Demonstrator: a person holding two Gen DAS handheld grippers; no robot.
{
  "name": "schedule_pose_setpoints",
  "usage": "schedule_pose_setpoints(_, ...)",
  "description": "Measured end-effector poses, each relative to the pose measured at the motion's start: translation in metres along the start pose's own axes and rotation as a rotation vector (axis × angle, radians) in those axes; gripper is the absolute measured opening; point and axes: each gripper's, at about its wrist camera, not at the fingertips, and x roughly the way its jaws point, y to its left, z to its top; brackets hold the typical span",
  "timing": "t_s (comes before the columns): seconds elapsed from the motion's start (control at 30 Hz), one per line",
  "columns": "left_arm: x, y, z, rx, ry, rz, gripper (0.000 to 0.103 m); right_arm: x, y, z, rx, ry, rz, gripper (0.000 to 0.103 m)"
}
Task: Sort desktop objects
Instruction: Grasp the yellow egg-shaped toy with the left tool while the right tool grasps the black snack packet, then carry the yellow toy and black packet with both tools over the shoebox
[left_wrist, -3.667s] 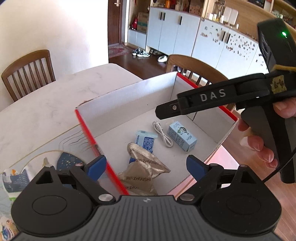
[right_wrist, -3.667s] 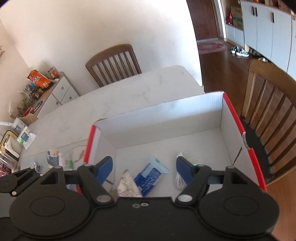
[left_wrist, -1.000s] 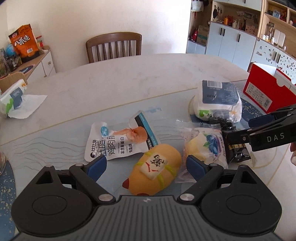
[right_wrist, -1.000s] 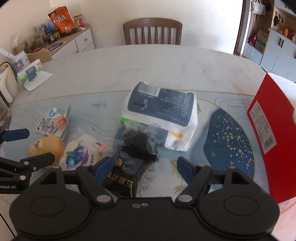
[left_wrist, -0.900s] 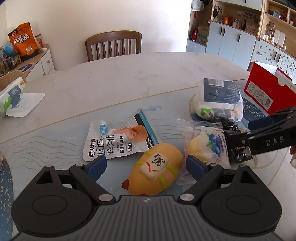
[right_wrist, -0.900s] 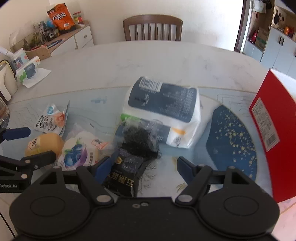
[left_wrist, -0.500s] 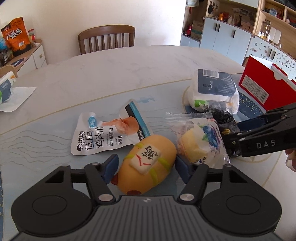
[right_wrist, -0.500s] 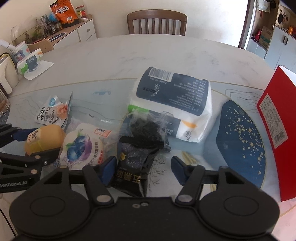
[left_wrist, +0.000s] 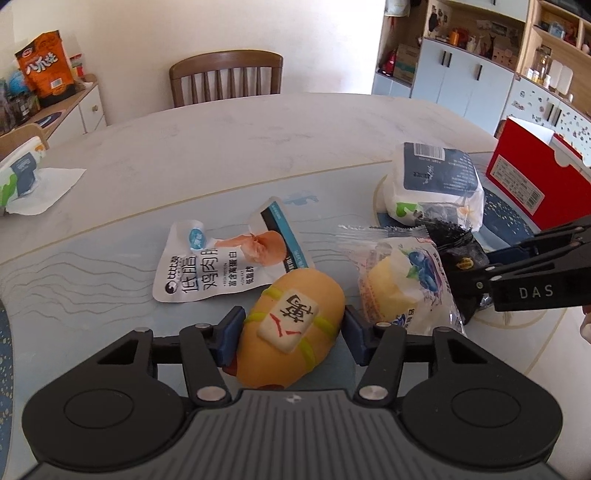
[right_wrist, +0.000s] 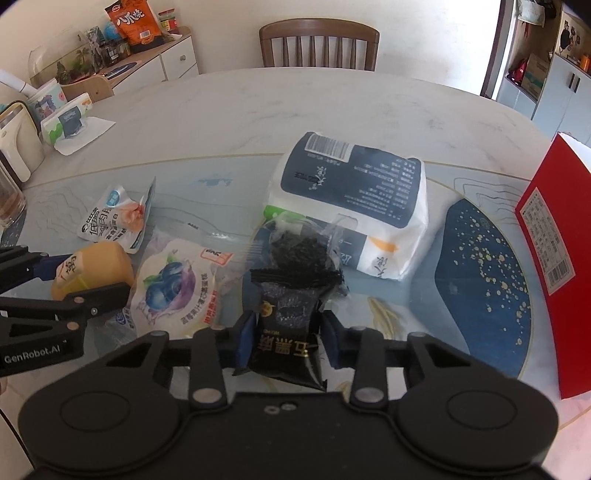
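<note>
Both jaws closed: left gripper (left_wrist: 291, 334) pinching yellow toy (left_wrist: 291, 326), right gripper (right_wrist: 286, 341) black packet (right_wrist: 286, 339).

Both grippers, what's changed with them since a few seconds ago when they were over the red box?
Both have left the red box for the table. The left gripper has just been closing its jaws around the yellow plush toy; the right gripper has just been closing on the black snack packet. The blueberry bun pack, chicken pouch and tissue pack lie where they were a second ago.

An orange toy (left_wrist: 295, 328) with a white tile is lain on the table (left_wrist: 221, 147), a blueberry bun (left_wrist: 402, 284) beside it; a black packet (right_wrist: 286, 332) lies just right.
</note>
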Motion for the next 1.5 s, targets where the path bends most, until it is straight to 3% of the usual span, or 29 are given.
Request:
schedule_pose_setpoints(0.4,-0.019,-0.002,0.003,-0.047,-0.014,0.027,0.055,-0.016,-0.017,-0.003,0.018,-0.013,-0.006,0.032)
schedule_pose_setpoints(0.8,-0.046,-0.02,0.006,-0.091,-0.026,0.041,0.055,-0.051,-0.036,-0.005,0.054,-0.031,0.059,0.032)
schedule_pose_setpoints(1.5,-0.08,-0.095,0.027,-0.117,-0.067,0.011,0.055,-0.114,-0.083,-0.021,0.092,-0.089,0.13,0.032)
